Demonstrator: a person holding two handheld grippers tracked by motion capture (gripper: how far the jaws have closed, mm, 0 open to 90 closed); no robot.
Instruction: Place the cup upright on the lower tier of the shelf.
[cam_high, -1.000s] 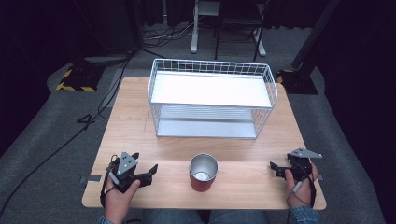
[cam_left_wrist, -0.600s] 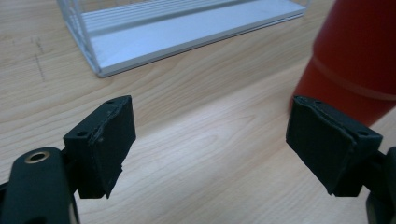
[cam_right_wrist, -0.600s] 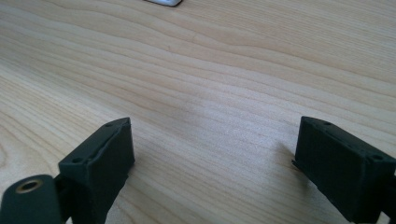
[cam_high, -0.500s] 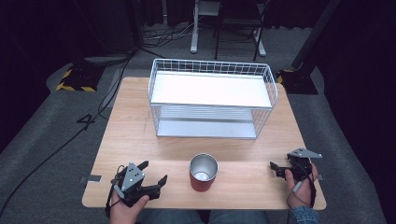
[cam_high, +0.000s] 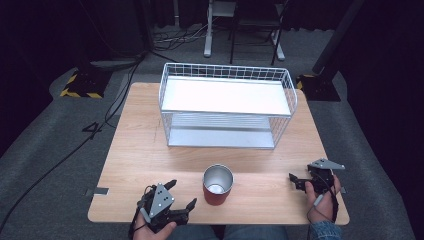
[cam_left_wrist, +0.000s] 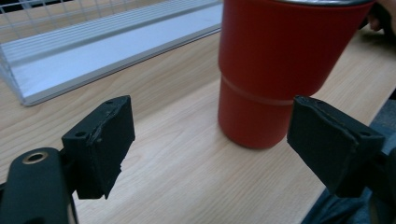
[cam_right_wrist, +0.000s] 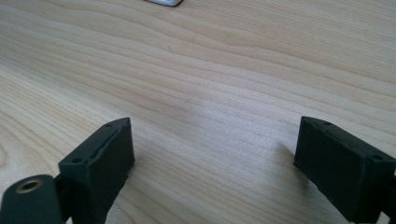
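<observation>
Still early | your left claw (cam_high: 181, 196) stands wide, red cup (cam_high: 217, 185) upright on the table (cam_high: 145, 150) just ahead of its jaws, ungripped | your right claw (cam_high: 298, 181) wide, holding nothing, well apart | grasp, lift, placing all remain

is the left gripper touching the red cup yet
Apart. The left gripper view shows the left gripper open, bare table between its jaws and the red cup.
</observation>
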